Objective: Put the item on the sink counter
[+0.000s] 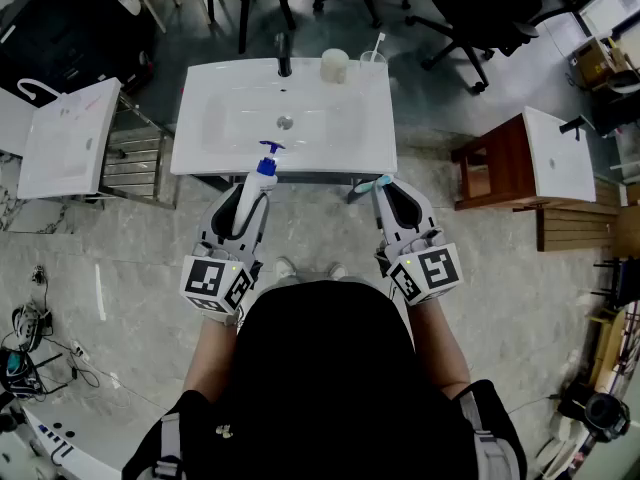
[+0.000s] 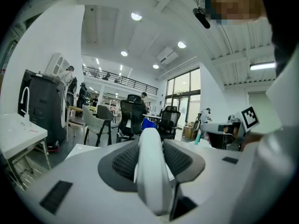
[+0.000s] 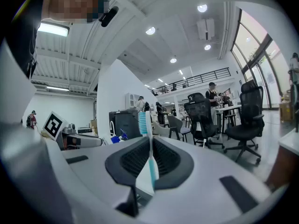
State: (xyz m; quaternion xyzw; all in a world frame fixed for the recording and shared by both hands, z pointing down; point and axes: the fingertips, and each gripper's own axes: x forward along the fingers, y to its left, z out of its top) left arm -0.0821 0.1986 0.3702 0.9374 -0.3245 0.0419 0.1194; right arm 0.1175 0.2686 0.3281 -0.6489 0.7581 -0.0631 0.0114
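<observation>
Clamping a pump bottle (image 1: 262, 176) lengthways, the left gripper (image 1: 253, 200) has its fingers wide around it, pump end reaching over the front edge of the sink counter (image 1: 200, 118); the right gripper (image 1: 388, 190), just short of that edge, pinches its fingers narrow on a toothbrush (image 3: 150, 164) pointing the same way

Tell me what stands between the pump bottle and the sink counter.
Nothing visible does. The pump bottle, clamped in the left hand-held gripper, is at the front edge of the sink counter, and the rim there is bare. The cup and faucet stand far back.
</observation>
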